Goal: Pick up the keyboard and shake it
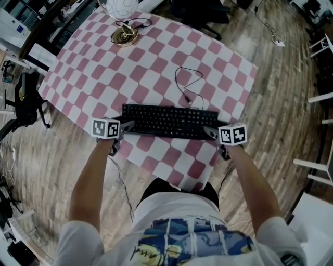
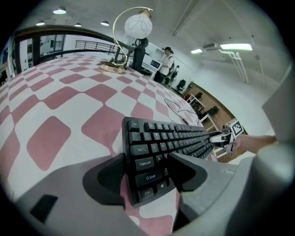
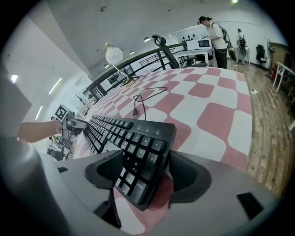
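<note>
Checked tablecloth [image 1: 156,62], keyboard [image 1: 169,120], bystanders [image 3: 214,34] only in gripper views

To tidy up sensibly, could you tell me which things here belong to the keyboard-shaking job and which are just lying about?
Job in hand: keyboard, left gripper, right gripper (both open, straddling its ends).
Lying about: table lamp, checked tablecloth.

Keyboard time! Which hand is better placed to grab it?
It looks like a tie. The left tongs are open around the keyboard's left end, and the right tongs are open around its right end. Both probably just need to squeeze.
</note>
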`<state>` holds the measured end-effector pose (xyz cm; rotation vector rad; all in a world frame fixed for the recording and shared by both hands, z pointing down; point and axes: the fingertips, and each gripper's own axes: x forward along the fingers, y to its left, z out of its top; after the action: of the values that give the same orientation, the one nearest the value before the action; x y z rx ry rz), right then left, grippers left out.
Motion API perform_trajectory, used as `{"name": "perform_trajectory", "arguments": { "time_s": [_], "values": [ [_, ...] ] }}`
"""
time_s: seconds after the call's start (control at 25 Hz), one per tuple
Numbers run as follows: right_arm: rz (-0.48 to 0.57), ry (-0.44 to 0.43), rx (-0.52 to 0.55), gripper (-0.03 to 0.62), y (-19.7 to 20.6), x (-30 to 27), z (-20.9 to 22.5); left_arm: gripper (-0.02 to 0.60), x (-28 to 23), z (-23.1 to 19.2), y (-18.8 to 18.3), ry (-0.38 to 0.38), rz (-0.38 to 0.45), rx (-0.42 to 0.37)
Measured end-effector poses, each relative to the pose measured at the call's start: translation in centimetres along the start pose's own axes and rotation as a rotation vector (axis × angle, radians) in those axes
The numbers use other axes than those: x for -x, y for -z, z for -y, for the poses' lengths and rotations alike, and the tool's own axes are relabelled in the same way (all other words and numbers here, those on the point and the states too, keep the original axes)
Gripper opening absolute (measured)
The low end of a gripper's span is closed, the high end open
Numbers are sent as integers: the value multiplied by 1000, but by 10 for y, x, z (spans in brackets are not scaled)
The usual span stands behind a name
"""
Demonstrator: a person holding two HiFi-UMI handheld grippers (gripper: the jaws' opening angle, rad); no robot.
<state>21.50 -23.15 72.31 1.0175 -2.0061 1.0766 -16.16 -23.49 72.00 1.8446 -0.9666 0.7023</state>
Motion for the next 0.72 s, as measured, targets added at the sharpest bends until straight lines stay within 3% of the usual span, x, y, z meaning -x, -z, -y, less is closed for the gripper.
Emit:
{"name": "perform_trajectory", "arguments": {
  "time_s": [0.28, 0.48, 0.72],
  "values": [
    [60, 39, 69, 305, -7, 17, -11, 267, 14, 2, -9, -2, 56, -5],
    [172, 89, 120, 273, -31, 42, -22, 267, 27, 5, -16, 5, 98, -21],
    [304, 154, 268, 270, -67, 82, -52, 267, 48, 11, -28, 23, 183, -25]
  ]
}}
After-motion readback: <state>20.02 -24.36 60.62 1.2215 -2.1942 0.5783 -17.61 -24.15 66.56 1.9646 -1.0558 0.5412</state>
